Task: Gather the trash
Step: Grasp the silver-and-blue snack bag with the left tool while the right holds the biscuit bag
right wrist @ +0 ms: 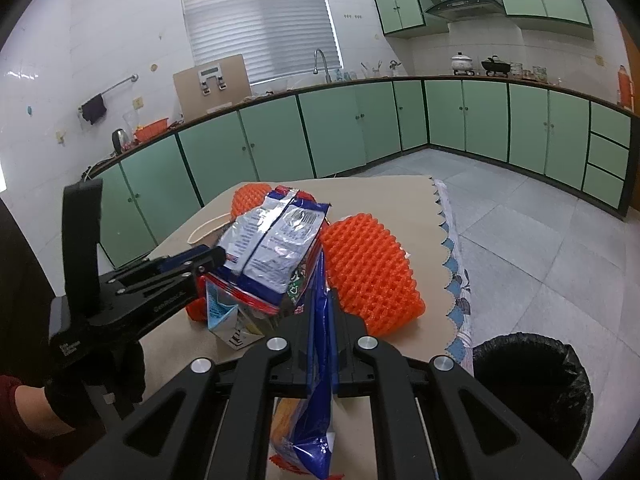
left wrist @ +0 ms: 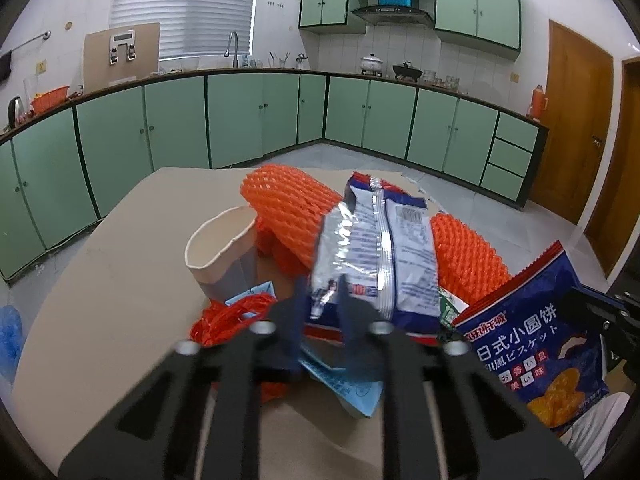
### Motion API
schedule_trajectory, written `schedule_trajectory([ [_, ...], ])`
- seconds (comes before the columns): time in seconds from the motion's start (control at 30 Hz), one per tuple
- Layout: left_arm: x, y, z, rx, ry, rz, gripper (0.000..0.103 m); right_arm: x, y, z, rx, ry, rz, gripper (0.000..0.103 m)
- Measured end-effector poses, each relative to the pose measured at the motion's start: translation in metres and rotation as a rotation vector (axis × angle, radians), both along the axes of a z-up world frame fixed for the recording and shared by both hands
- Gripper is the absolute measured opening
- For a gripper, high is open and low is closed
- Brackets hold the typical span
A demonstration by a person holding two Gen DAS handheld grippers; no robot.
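My left gripper (left wrist: pixel 322 300) is shut on the bottom edge of a silver and blue snack wrapper (left wrist: pixel 376 248), held above the trash pile; it shows in the right wrist view (right wrist: pixel 276 240) with the left gripper (right wrist: pixel 218 258) at its left edge. My right gripper (right wrist: pixel 322 312) is shut on a blue biscuit bag (right wrist: pixel 316 400), which hangs below the jaws; it also shows in the left wrist view (left wrist: pixel 540 344). Orange foam nets (left wrist: pixel 288 208) (right wrist: pixel 368 272), a paper cup (left wrist: pixel 220 248) and a blue carton (left wrist: pixel 340 388) lie on the table.
The brown table (left wrist: pixel 120 280) has a scalloped right edge (right wrist: pixel 448 248). A bin with a black liner (right wrist: pixel 532 392) stands on the floor at the table's right. Green kitchen cabinets (left wrist: pixel 240 120) line the far walls. A blue bag (left wrist: pixel 10 336) lies at far left.
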State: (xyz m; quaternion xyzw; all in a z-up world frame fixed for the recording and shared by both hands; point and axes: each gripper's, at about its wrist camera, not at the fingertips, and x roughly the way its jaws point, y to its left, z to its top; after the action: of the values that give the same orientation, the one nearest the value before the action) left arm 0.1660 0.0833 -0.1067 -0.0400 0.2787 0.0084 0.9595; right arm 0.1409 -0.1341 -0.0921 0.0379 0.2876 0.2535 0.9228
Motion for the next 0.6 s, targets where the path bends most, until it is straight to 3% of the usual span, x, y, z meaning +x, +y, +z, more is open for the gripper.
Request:
schedule_trajectory([
  [0.07, -0.006, -0.001, 0.005, -0.006, -0.025, 0.006, 0.000, -0.001, 0.000, 0.000, 0.003, -0.002, -0.002, 0.006],
  [0.23, -0.022, -0.005, 0.023, -0.018, -0.094, -0.002, 0.000, -0.007, -0.003, 0.007, 0.018, -0.023, -0.002, 0.006],
  [0.33, -0.019, -0.006, 0.023, -0.012, -0.082, -0.003, 0.001, -0.008, -0.004, 0.010, 0.021, -0.032, -0.002, 0.006],
  [0.4, -0.012, -0.005, 0.017, -0.012, -0.044, -0.005, 0.025, -0.009, -0.005, 0.009, 0.018, -0.032, -0.002, 0.006],
  [0.43, -0.012, -0.003, 0.014, -0.015, -0.039, -0.005, 0.054, -0.009, -0.006, 0.008, 0.015, -0.029, -0.004, 0.006],
  [0.47, -0.009, -0.004, 0.011, -0.014, -0.035, -0.005, 0.065, -0.009, -0.006, 0.007, 0.014, -0.027, -0.006, 0.006],
  [0.6, 0.000, -0.004, 0.004, 0.004, -0.023, -0.021, 0.067, -0.007, -0.010, 0.006, 0.010, -0.017, -0.020, 0.006],
])
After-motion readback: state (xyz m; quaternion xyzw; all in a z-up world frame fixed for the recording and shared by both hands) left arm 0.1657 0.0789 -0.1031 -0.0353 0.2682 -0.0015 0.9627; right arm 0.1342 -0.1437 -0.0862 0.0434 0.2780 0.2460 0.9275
